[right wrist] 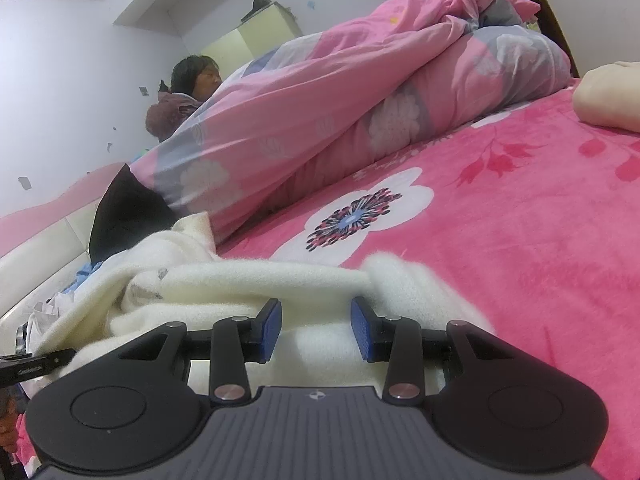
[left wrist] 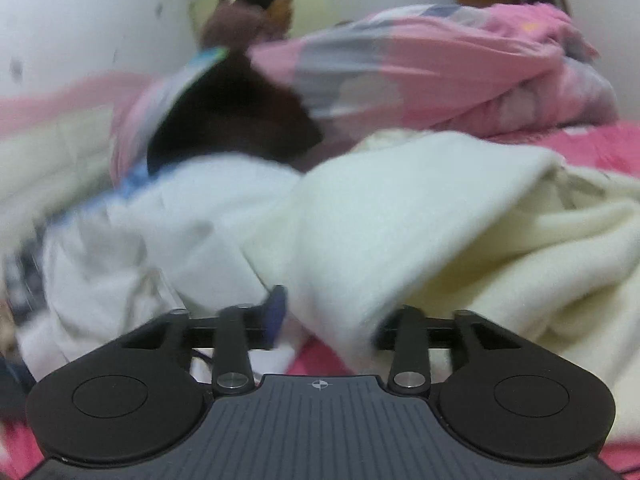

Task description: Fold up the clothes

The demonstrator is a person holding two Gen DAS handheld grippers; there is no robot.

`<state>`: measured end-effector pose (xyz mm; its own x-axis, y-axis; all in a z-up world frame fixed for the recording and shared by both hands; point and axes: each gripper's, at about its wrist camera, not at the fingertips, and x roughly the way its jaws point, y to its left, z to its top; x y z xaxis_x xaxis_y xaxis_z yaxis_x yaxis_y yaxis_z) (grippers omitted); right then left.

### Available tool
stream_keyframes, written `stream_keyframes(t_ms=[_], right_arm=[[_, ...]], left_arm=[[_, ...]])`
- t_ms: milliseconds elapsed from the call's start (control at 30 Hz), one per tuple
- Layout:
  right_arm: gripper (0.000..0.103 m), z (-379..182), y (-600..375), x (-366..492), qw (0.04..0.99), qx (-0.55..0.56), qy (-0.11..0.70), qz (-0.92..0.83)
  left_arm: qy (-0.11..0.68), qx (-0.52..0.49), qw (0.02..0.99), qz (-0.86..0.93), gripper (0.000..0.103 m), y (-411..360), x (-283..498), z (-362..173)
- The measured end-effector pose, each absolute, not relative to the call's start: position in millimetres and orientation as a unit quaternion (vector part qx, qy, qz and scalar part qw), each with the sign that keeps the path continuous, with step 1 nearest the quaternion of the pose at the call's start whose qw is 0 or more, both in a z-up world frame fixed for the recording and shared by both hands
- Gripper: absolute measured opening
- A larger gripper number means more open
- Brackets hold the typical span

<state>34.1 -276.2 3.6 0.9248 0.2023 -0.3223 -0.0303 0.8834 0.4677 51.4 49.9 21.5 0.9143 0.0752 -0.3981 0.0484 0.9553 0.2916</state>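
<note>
Found the fingers of the left gripper [left wrist: 334, 316] parted and gripping nothing: saw one blue pad [left wrist: 276, 312] bare, with pink bedding showing beside it, and the other finger hidden under a loose flap of the cream fleece garment [left wrist: 400, 220]. Found the right gripper [right wrist: 316, 332] likewise spread, both blue pads [right wrist: 273, 330] showing their faces, set down over the same cream fleece garment [right wrist: 260, 276] with cloth in the gap but not pinched. Placed that garment rumpled and unfolded at the near edge of the pink flowered bedsheet [right wrist: 520, 240], beside a white garment [left wrist: 140, 240] and in front of a dark garment [right wrist: 124, 208], all heaped against the rolled pink quilt [right wrist: 320, 100]. Judged the main risk to be the draped flap: could snag on the hidden left finger and drag the fleece out of line, or slide off and collapse whatever fold was begun, since neither pair of fingers had hold of it. Judged a second risk in closing blindly through the blur and catching the white garment together with the cream one. Counted two grippers, one cream fleece garment, one white garment, one dark garment, one quilt, one pale folded bundle [right wrist: 608, 96] at the far side, and one person [right wrist: 168, 112] beyond the quilt.
</note>
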Motion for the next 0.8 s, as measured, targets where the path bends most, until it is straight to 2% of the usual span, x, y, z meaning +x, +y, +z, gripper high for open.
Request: stream_keyframes(t_ms=[67, 167, 333, 500, 667, 733, 800], right_arm=[[0.041, 3.5, -276.1, 34.1, 0.953, 0.234, 0.184, 0.061], [0.041, 3.9, -276.5, 34.1, 0.952, 0.235, 0.184, 0.063], [0.044, 15.3, -268.6, 32.4, 0.955, 0.217, 0.190, 0.070], [0.044, 48.2, -232.5, 43.8, 0.956, 0.188, 0.193, 0.114], [0.044, 75.6, -198.8, 96.8, 0.953, 0.178, 0.202, 0.142], [0.050, 77.3, -190.3, 121.0, 0.952, 0.176, 0.205, 0.146], [0.067, 69.7, -182.5, 141.4, 0.954, 0.158, 0.218, 0.128]], left_arm=[[0.184, 0.178, 0.967, -0.008, 0.058, 40.6, 43.9, 25.1], [0.149, 0.215, 0.964, -0.042, 0.067, 24.6, 34.6, 29.7], [0.108, 0.267, 0.955, -0.075, 0.067, -6.9, 42.2, 29.5], [0.123, 0.294, 0.942, -0.106, 0.067, -23.8, 70.8, 18.9], [0.146, 0.304, 0.931, -0.138, 0.067, -39.0, 102.0, 11.3], [0.154, 0.296, 0.932, -0.142, 0.067, -42.0, 112.3, 10.9], [0.159, 0.291, 0.932, -0.143, 0.060, -44.8, 120.1, 9.2]])
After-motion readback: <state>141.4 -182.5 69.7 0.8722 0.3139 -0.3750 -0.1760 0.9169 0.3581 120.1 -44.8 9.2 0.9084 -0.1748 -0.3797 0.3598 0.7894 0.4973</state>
